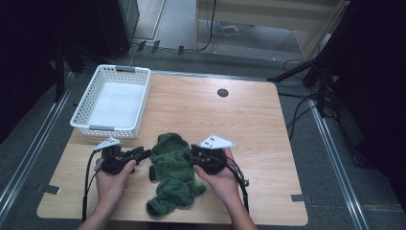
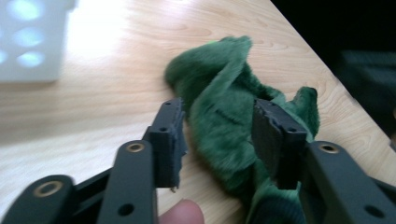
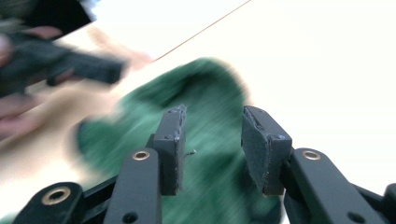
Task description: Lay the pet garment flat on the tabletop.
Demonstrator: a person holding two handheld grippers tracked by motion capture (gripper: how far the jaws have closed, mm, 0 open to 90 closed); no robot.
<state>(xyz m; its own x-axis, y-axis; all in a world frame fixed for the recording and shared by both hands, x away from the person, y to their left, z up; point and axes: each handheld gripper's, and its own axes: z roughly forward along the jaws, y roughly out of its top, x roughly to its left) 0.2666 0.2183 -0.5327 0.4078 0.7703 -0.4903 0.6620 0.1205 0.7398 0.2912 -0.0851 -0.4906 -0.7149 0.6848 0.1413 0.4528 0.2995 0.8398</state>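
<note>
- Container: a white perforated basket (image 1: 111, 101) stands at the far left corner of the tabletop (image 1: 249, 124). It holds a flat white liner or sheet on its floor; which of the two cannot be told.
- Surface: the tabletop is light wood with rounded corners and a dark round grommet (image 1: 222, 92) near its far edge. Small grey tabs (image 1: 298, 198) sit at the near left and near right edges.
- Room: grey carpeted floor (image 1: 28, 139) surrounds the tabletop, with metal rails along both sides. Black cables (image 1: 299, 112) run over the floor at the right, and pale furniture (image 1: 268, 19) stands at the back.
- Work item: a crumpled green fleece garment (image 1: 174, 175) lies at the near centre of the tabletop, well apart from the basket.
- Left tongs (image 1: 143, 154): held at the garment's left edge and pointed toward it. In the left gripper view a raised fold of the fleece lies between the parted jaws; the pads do not press on it.
- Right tongs (image 1: 188, 156): held at the garment's right side, pointed left. In the blurred right gripper view the jaws stand apart above the fleece and grip nothing.
</note>
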